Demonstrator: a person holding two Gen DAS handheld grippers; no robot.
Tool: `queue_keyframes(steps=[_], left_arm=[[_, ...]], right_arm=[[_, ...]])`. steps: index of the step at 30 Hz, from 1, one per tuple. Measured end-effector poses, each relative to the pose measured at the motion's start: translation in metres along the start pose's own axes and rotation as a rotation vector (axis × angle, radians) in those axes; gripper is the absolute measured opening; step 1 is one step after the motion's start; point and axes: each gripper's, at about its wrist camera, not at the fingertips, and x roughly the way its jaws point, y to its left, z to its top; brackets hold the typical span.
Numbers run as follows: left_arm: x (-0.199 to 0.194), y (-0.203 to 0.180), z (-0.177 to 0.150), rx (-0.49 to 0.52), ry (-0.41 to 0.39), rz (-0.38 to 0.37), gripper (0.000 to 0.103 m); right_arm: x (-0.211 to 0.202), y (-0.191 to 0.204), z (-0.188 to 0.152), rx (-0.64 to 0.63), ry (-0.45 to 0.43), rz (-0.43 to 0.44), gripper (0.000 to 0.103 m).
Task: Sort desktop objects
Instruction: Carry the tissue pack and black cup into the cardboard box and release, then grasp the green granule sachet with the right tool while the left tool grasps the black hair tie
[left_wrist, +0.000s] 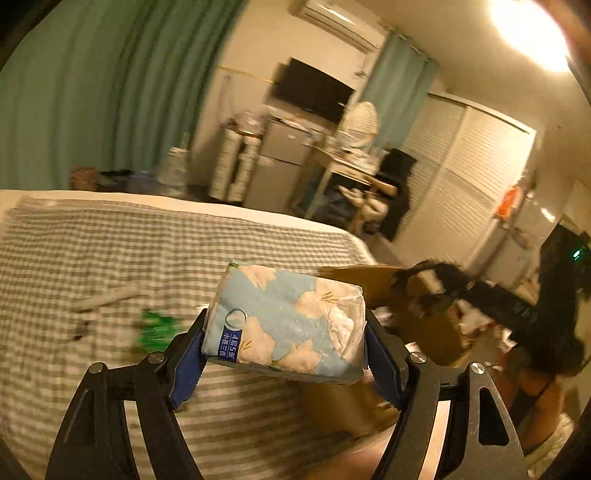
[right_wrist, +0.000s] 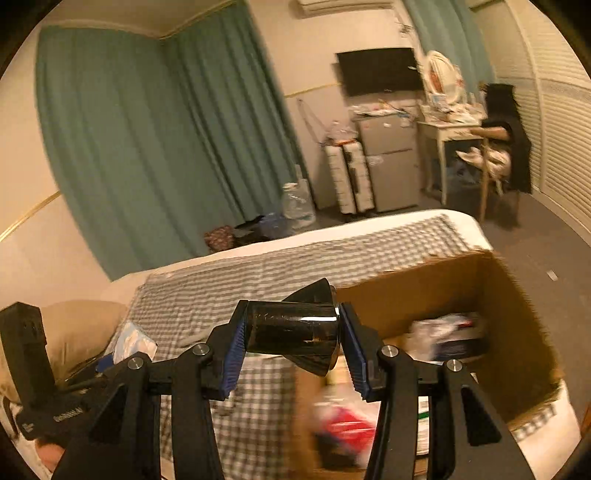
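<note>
- Left gripper — jaws clamped on a tissue pack, held up over the bed.
- Right gripper — jaws clamped on a black funnel-ended tube, near the box.
- Carry step; next, likely release both into the box.

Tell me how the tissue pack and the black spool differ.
The tissue pack is soft, boxy and pale blue with flowers; the black spool is hard, round, glossy and flared at one end. The pack is the wider load. Both are clamped in a hand-held gripper, the left and right.
</note>
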Motion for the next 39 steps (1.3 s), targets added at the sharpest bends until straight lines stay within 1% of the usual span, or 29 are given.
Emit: queue_keyframes(steps=[2,5,6,9,12,13,14,15,16,18,20,23,26,31,33,36,38,39], left_arm=[[0.02,-0.024,0.002,0.02,0.012,-0.018,0.078],[0.053,-0.059,0.004,0.062,0.033,-0.014,0.078],[0.065,-0.069,0.004,0.073,0.05,-0.028,0.078],[0.094,-0.089,0.001,0.08,0.089,-0.053,0.078],[0.117,-0.104,-0.006,0.109,0.127,-0.05,0.078],[0.122,-0.109,-0.008,0.12,0.137,-0.046,0.079],[0.127,-0.112,-0.011,0.136,0.15,-0.035,0.08],[0.129,-0.112,-0.014,0.145,0.159,-0.031,0.085],[0.13,-0.112,-0.016,0.16,0.17,-0.025,0.094],[0.128,-0.115,-0.019,0.178,0.17,0.004,0.102],[0.119,-0.114,-0.02,0.194,0.153,-0.001,0.103],[0.105,-0.111,-0.012,0.202,0.143,0.015,0.103],[0.078,-0.096,-0.004,0.2,0.105,0.041,0.103],[0.018,-0.049,0.014,0.178,0.024,0.162,0.103],[-0.009,-0.018,0.023,0.155,-0.017,0.235,0.103],[-0.041,0.023,0.027,0.112,-0.058,0.346,0.103],[-0.058,0.057,0.02,0.087,-0.077,0.425,0.103],[-0.065,0.077,0.013,0.069,-0.085,0.473,0.103]], right_arm=[[0.001,-0.027,0.002,0.016,0.016,-0.034,0.047],[0.003,-0.057,-0.001,0.052,0.034,-0.075,0.047],[0.004,-0.065,-0.003,0.064,0.04,-0.08,0.047],[0.011,-0.085,-0.008,0.084,0.063,-0.102,0.047],[0.014,-0.096,-0.012,0.101,0.065,-0.118,0.048],[0.015,-0.1,-0.013,0.109,0.063,-0.123,0.054],[0.014,-0.102,-0.014,0.118,0.06,-0.13,0.07],[0.013,-0.104,-0.014,0.12,0.056,-0.128,0.075],[0.012,-0.106,-0.013,0.119,0.048,-0.125,0.077],[0.011,-0.104,-0.012,0.117,0.04,-0.13,0.077],[0.008,-0.1,-0.011,0.115,0.029,-0.135,0.077],[0.002,-0.091,-0.01,0.115,0.018,-0.125,0.077],[-0.006,-0.072,-0.007,0.084,0.008,-0.112,0.077],[-0.022,-0.019,-0.005,0.013,-0.013,-0.057,0.077],[-0.026,0.011,-0.005,-0.025,-0.027,-0.017,0.078],[-0.021,0.052,-0.009,-0.067,-0.033,0.035,0.081],[-0.012,0.08,-0.017,-0.089,-0.03,0.059,0.086],[-0.006,0.091,-0.021,-0.095,-0.028,0.068,0.087]])
